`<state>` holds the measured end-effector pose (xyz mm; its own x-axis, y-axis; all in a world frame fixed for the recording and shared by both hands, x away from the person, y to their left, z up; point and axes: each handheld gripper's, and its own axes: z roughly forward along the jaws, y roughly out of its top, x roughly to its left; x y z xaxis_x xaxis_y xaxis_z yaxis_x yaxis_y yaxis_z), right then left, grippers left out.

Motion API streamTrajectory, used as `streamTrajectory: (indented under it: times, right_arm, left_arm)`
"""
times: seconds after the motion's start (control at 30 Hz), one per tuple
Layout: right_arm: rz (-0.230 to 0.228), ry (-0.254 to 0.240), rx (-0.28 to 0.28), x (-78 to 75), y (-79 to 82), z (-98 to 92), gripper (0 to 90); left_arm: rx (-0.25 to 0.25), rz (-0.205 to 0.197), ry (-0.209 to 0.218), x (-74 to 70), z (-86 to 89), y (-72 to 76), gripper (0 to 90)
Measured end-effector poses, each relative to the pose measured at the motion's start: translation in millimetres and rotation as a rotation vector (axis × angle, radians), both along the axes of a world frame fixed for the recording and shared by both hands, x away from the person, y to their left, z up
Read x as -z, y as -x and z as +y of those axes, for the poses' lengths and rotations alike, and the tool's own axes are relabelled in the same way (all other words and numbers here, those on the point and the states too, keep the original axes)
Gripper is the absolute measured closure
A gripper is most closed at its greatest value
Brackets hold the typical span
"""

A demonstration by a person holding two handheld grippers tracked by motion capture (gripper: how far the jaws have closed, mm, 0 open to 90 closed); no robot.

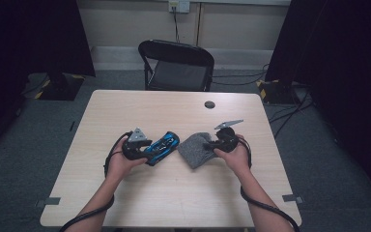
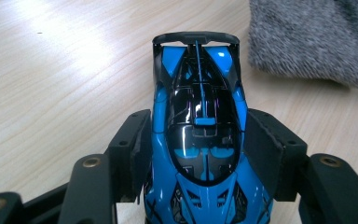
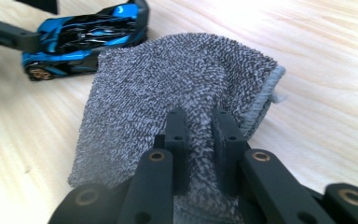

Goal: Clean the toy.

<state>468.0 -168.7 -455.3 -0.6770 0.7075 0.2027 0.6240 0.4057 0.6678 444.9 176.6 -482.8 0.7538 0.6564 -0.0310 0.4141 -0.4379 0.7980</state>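
Note:
A blue and black toy car [image 2: 200,140] stands on the wooden table [image 1: 174,193], left of centre [image 1: 164,144]. My left gripper [image 2: 198,116] straddles its front half, both pads pressed flat against its sides, and the car's rear wing points away from me. A grey terry cloth [image 3: 168,79] lies just right of the car [image 1: 194,150]. My right gripper [image 3: 198,114] is shut on a pinched fold at the cloth's near edge. In the high view the left gripper [image 1: 147,147] and the right gripper [image 1: 212,145] face each other across the car and cloth.
A black folding chair [image 1: 176,65] stands behind the table's far edge. A round dark cable hole [image 1: 209,104] sits near the far right of the tabletop. Dark curtains hang at both sides, with cables on the floor at right.

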Motion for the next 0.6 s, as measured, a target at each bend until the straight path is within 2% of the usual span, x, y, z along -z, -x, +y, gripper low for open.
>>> streamTrajectory:
  times: [0.13, 0.23, 0.37, 0.6]
  right_arm:
    - [-0.001, -0.002, -0.015, 0.0, 4.7, 2.1, 78.5]
    - [0.004, -0.016, -0.027, 0.0, 9.4, 2.9, 78.6]
    - [0.007, -0.018, -0.040, 1.2, 13.5, 4.5, 78.6]
    - [0.016, -0.032, -0.090, 2.0, 26.2, 17.0, 78.6]
  left_arm:
    - [0.009, 0.012, 0.008, 3.8, -3.9, -2.7, 41.3]
    - [0.017, 0.004, -0.007, 5.7, -8.7, -4.9, 41.3]
    - [0.016, -0.002, -0.003, 7.0, -9.9, -4.2, 44.4]
    - [0.026, -0.013, -0.012, 6.8, -9.6, -4.1, 44.8]
